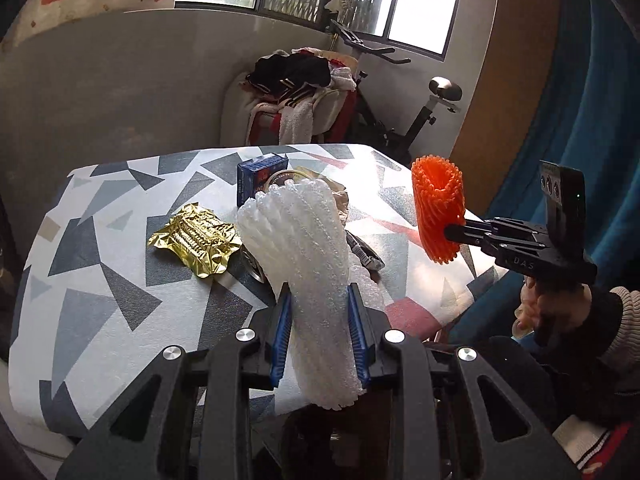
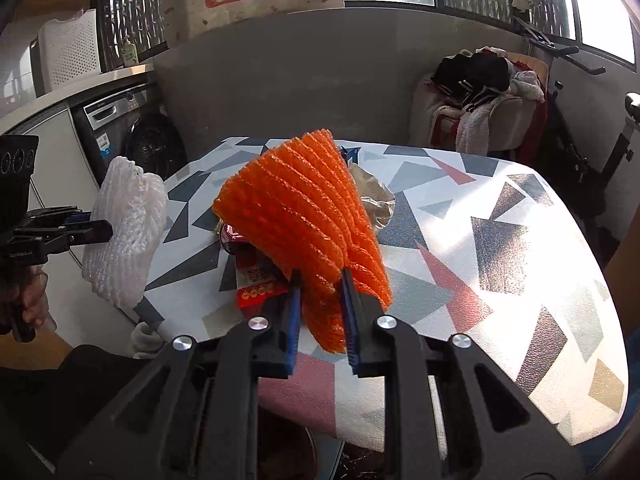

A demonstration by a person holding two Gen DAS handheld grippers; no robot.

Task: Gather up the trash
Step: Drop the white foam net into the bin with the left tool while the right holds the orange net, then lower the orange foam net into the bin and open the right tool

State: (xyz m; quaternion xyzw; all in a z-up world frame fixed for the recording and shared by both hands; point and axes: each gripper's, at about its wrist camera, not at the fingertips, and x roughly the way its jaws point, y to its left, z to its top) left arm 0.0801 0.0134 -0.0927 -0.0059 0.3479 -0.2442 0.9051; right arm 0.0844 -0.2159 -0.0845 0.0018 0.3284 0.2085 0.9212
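Item 1: left gripper (image 1: 320,330), blue-padded fingers clenched on a white foam net sleeve (image 1: 304,264). The sleeve stands nearly upright between the pads and rises above the table, its upper end fanning out. From the right wrist view the same sleeve (image 2: 126,236) hangs off the table's left edge, clamped in the left gripper (image 2: 106,232).

Item 2: right gripper (image 2: 320,306), fingers pinched on an orange foam net sleeve (image 2: 296,216). The sleeve tilts up and to the left, spreading wide above the pads. In the left wrist view it (image 1: 438,208) shows as an open tube held clear of the table's right edge by the right gripper (image 1: 454,234).

Item 3: table (image 1: 100,280), covered in a cloth of grey, white and red geometric shapes.

Item 4: crumpled gold foil wrapper (image 1: 196,238), lying flat on the cloth, just left of the white sleeve.

Item 5: small blue box (image 1: 256,178), standing near the table's far side, behind the white sleeve.

Item 6: red packet (image 2: 256,280), on the cloth beneath the orange sleeve, mostly hidden; its kind is hard to make out.

Item 7: crumpled brownish wrapper (image 2: 376,200), behind the orange sleeve.

Item 8: chair heaped with clothes (image 1: 300,92), beyond the table.
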